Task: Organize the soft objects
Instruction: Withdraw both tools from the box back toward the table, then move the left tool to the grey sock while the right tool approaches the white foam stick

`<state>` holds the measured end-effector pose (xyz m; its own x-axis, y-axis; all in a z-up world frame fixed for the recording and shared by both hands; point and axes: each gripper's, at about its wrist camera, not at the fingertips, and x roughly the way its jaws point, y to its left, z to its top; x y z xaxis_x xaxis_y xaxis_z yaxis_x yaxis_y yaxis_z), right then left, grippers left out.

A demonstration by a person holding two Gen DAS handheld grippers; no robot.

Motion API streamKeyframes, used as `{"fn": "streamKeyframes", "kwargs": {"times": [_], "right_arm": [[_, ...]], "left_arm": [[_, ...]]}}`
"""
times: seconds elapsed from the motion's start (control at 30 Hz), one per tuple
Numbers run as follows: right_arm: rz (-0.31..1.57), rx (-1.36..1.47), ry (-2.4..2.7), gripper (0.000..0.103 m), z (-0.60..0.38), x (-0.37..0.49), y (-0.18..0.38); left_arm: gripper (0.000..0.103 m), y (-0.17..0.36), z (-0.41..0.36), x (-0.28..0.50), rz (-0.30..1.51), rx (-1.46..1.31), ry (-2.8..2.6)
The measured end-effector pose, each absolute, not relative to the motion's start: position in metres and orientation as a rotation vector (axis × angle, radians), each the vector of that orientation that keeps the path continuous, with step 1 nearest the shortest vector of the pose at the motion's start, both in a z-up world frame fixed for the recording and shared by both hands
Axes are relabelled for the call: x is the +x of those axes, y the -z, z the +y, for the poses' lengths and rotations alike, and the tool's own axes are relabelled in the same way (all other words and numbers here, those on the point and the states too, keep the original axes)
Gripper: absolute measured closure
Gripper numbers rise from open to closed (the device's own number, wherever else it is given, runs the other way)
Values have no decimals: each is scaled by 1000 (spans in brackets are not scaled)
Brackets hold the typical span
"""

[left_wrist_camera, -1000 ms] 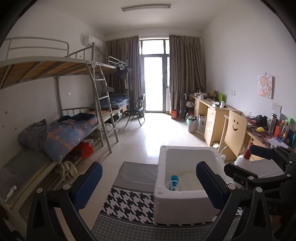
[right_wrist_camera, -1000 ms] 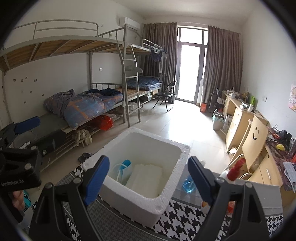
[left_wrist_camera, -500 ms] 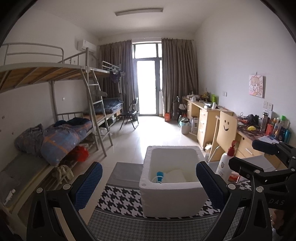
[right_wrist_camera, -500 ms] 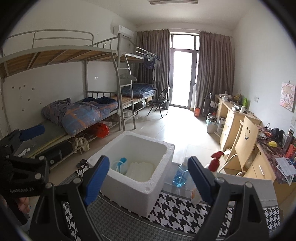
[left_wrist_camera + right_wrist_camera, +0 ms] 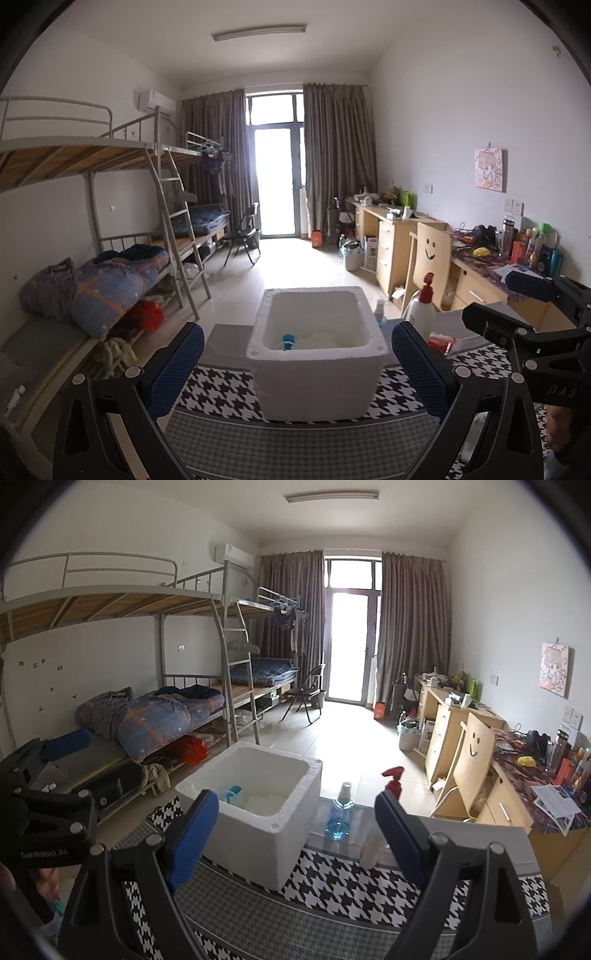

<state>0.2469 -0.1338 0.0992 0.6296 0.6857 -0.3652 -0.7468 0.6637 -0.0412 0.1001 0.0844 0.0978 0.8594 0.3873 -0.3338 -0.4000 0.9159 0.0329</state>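
A white foam box stands on a houndstooth-cloth table; it also shows in the right wrist view. Inside lie a white soft item and a blue-capped clear pouch, seen also in the right wrist view. My left gripper is open and empty, held back from the box. My right gripper is open and empty, back from the box's right corner. Each gripper shows at the edge of the other's view.
A white spray bottle with a red trigger and a blue liquid bottle stand right of the box. Bunk beds with a rolled quilt line the left wall. Desks and a smiley chair line the right wall.
Both grippers have pulled back and up from the foam box, which now looks smaller and farther. Both stay open and empty.
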Motion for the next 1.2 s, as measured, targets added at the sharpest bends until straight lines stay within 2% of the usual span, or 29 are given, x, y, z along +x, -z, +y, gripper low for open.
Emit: {"fn": "streamKeyframes", "kwargs": {"times": [1.2], "right_arm": [[298, -151, -684, 14, -207, 225, -64]], "left_arm": [[1, -66, 26, 85, 326, -53, -261]]}}
